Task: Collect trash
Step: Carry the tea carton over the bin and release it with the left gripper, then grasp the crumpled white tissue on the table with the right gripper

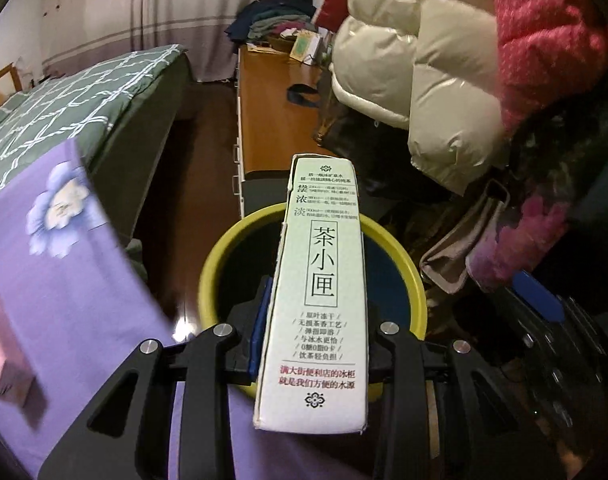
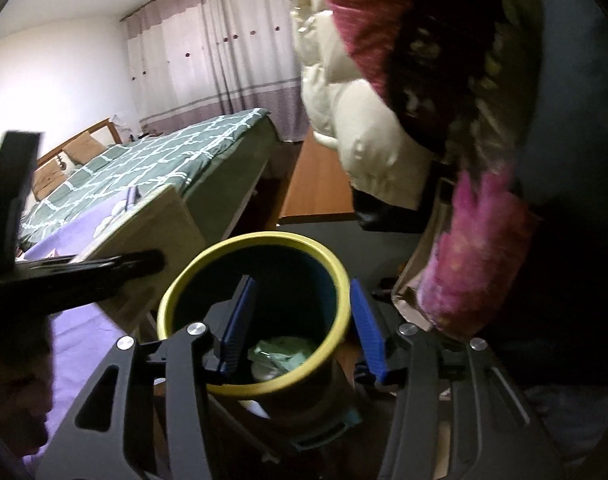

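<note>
The tea box (image 1: 315, 300), clamped in my left claw (image 1: 315, 344) at lower centre, hangs over the yellow-rimmed bin (image 1: 403, 276), so I should centre it before letting go, while my right claw (image 2: 300, 328), half open and empty, frames the bin's rim.

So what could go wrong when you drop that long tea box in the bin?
The tea box is long and held by the left gripper over the bin; it might catch the yellow rim and tip out. The right gripper hangs open above the same bin, so the box could bump it.
</note>
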A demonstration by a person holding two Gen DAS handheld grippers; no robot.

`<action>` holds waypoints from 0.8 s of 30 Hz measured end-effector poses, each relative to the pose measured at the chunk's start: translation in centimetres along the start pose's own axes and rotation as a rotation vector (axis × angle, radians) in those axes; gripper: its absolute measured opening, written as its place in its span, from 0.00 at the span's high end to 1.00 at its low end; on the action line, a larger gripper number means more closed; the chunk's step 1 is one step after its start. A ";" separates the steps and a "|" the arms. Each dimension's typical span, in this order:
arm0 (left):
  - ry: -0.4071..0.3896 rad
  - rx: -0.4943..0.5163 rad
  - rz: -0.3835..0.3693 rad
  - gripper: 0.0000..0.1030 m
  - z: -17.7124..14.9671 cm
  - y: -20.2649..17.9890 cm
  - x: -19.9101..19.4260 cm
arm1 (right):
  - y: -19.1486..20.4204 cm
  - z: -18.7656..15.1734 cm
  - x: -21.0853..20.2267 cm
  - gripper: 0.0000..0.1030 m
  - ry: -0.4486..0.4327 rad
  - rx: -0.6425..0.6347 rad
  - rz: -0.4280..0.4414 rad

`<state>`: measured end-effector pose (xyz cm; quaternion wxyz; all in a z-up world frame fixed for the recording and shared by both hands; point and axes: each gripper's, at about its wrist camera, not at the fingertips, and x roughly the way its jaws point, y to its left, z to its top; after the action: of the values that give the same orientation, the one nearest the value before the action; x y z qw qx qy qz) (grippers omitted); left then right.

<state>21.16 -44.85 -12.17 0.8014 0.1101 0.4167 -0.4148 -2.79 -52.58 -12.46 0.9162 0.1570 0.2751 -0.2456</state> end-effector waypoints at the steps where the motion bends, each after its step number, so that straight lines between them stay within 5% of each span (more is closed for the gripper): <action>1: 0.006 0.001 -0.006 0.67 0.3 -0.3 0.9 | -0.4 0.0 0.0 0.53 0.002 0.007 -0.008; 3: 0.014 -0.004 0.007 0.65 0.8 -0.6 2.2 | -0.7 -0.1 -0.2 0.52 0.002 0.016 -0.015; 8: -0.035 -0.046 0.047 0.29 0.8 0.5 1.1 | -0.4 0.0 -0.3 0.51 -0.005 0.014 -0.021; 12: -0.115 -0.062 0.090 0.29 -0.8 2.4 -4.0 | 1.0 -0.2 0.2 0.51 0.010 -0.003 0.004; 17: -0.236 -0.102 0.185 0.16 -4.0 6.3 -11.6 | 4.6 -0.7 1.3 0.51 0.049 -0.054 0.078; 24: -0.398 -0.170 0.409 0.11 -10.3 13.4 -21.9 | 11.1 -1.0 2.3 0.51 0.085 -0.140 0.174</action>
<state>18.61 -18.41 -4.32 0.9407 0.0408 0.2537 -0.2216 4.42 -43.75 -12.86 0.9301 0.1263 0.3157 -0.1386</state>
